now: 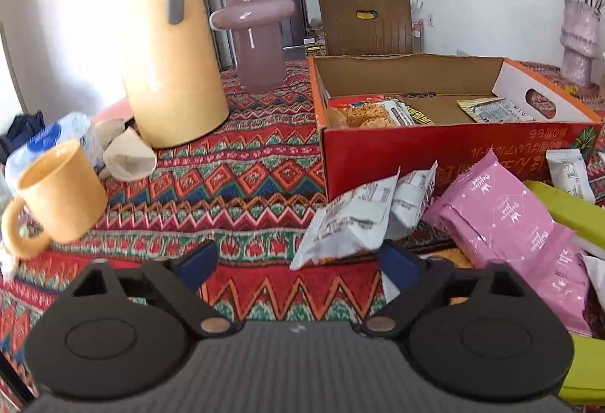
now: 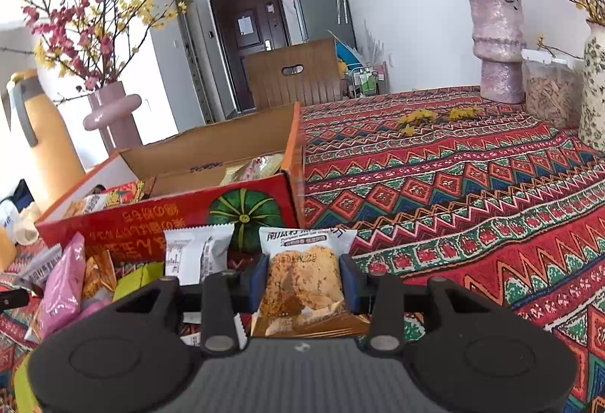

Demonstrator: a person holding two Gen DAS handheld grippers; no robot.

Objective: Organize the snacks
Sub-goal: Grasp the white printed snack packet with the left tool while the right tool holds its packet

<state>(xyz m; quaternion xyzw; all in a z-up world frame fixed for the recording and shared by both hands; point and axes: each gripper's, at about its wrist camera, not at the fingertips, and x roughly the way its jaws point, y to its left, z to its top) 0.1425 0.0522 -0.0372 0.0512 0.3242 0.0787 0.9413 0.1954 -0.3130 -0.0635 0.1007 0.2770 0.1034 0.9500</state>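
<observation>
Two tools on the go here. The right tool (image 2: 302,278) is clamped on a cookie packet (image 2: 304,273), blue pads pressing both of its sides, so the packet stands upright and clear of the pile, probably so it can be carried over the wall of the red cardboard box (image 2: 166,220) just ahead. The box sits open on the patterned worktop (image 2: 453,193) with a few snack packs already inside, which looks like the sorting spot.

The left tool (image 1: 298,261) is spread apart with nothing between its pads, hovering low over the cloth just beside a white snack packet (image 1: 348,220). My guess is that one's next. The pink packs (image 1: 518,224) lie heaped in front of the box, touching it. The yellow mug (image 1: 56,193) and thermos jug (image 1: 170,46) stand well off to the side, out of the way
</observation>
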